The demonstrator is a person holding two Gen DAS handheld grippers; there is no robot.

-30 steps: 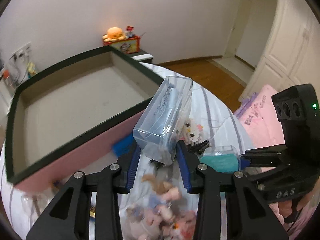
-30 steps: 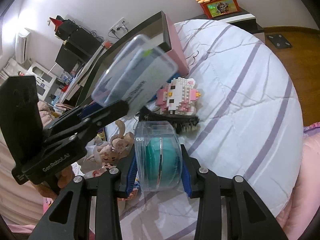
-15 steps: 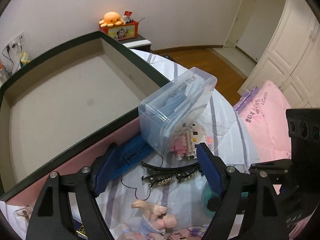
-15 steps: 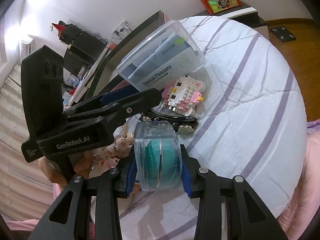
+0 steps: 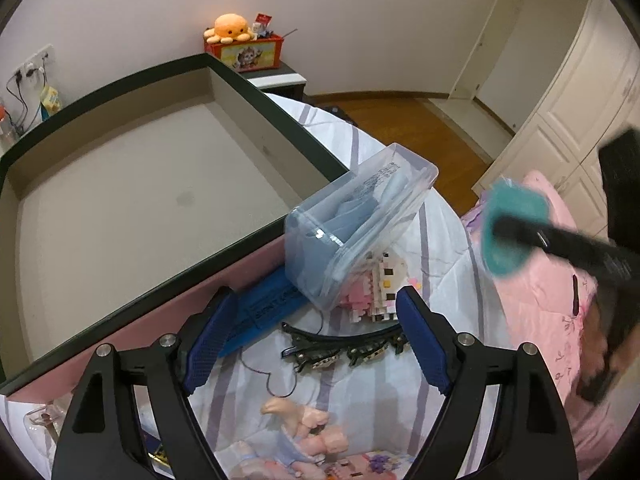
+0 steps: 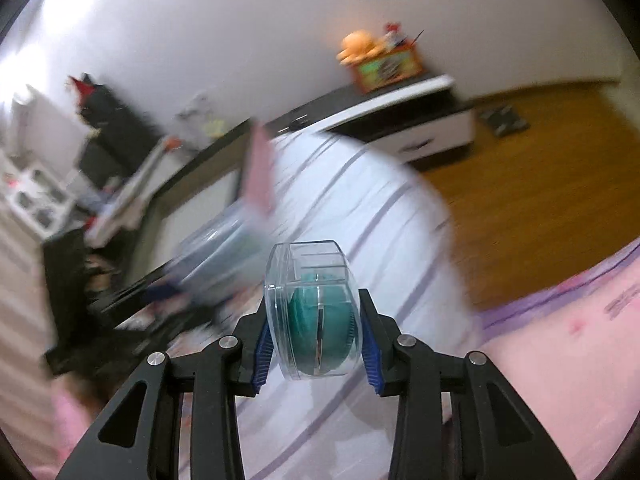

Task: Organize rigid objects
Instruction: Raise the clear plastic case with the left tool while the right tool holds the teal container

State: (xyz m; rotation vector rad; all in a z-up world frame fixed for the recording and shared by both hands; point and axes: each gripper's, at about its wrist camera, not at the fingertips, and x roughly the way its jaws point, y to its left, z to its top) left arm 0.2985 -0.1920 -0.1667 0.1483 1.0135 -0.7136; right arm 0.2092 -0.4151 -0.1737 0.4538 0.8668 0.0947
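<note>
A clear box of dental flossers [image 5: 360,216] leans tilted against the pink side of the big open box [image 5: 280,136] and on a pink block toy [image 5: 386,280]. My left gripper [image 5: 314,296] sits just below it, its jaws opening, and neither blue pad touches the flosser box. A black hair clip [image 5: 344,346] lies on the sheet between the fingers. My right gripper [image 6: 316,320] is shut on a clear round case [image 6: 308,276] with a teal piece inside, held above the striped bed. In the left wrist view this round case [image 5: 512,232] is a blur at the right.
A blue flat pack [image 5: 268,312] lies by the box's pink wall. A small doll [image 5: 304,424] lies near the bottom edge. A pink blanket [image 5: 540,300] covers the right side. An orange plush [image 5: 234,30] sits on a nightstand beyond the bed, beside wooden floor.
My left jaws opened wide and let go of the flosser box, which now rests against the big box and the block toy. My right gripper rose and swung away with the round case.
</note>
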